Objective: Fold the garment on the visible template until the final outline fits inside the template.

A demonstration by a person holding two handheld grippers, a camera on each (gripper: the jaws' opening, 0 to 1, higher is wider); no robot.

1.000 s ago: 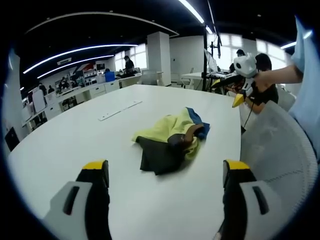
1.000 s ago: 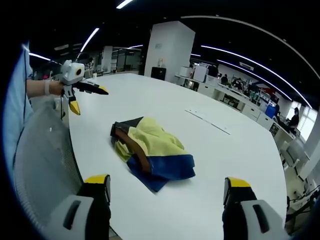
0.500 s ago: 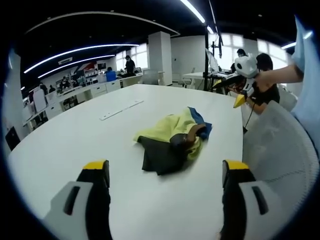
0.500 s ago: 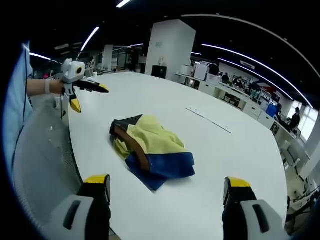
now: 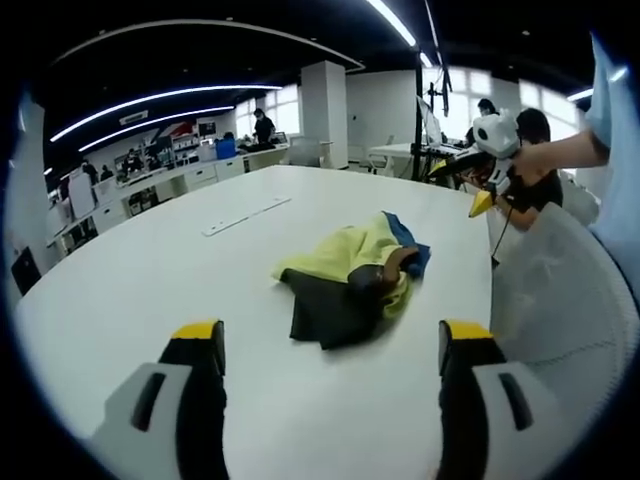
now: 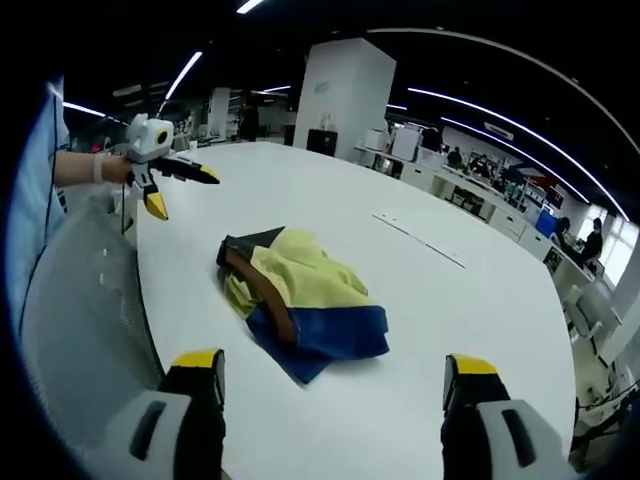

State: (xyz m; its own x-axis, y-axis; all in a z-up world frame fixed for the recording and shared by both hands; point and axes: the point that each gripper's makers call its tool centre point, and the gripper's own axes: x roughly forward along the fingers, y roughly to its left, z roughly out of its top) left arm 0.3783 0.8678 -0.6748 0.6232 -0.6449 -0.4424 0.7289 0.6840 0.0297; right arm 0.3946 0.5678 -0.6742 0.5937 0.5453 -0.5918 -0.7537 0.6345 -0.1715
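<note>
At centre frame in both views, a crumpled yellow, blue and dark grey garment (image 5: 350, 285) (image 6: 300, 300) lies on the white round table (image 5: 150, 270) (image 6: 470, 300). Both the left gripper (image 5: 330, 345) and right gripper (image 6: 330, 370) hover near it, jaws spread wide, holding nothing.

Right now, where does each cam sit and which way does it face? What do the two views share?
Left gripper view: rides the left tongs, looks across the white table at the crumpled garment; own jaws spread at the bottom, right tongs and forearm at upper right.
Right gripper view: rides the right tongs, faces the garment from the opposite side; own jaws spread, left tongs and forearm at upper left.
Shared: garment, table, and a white strip beyond it.
</note>
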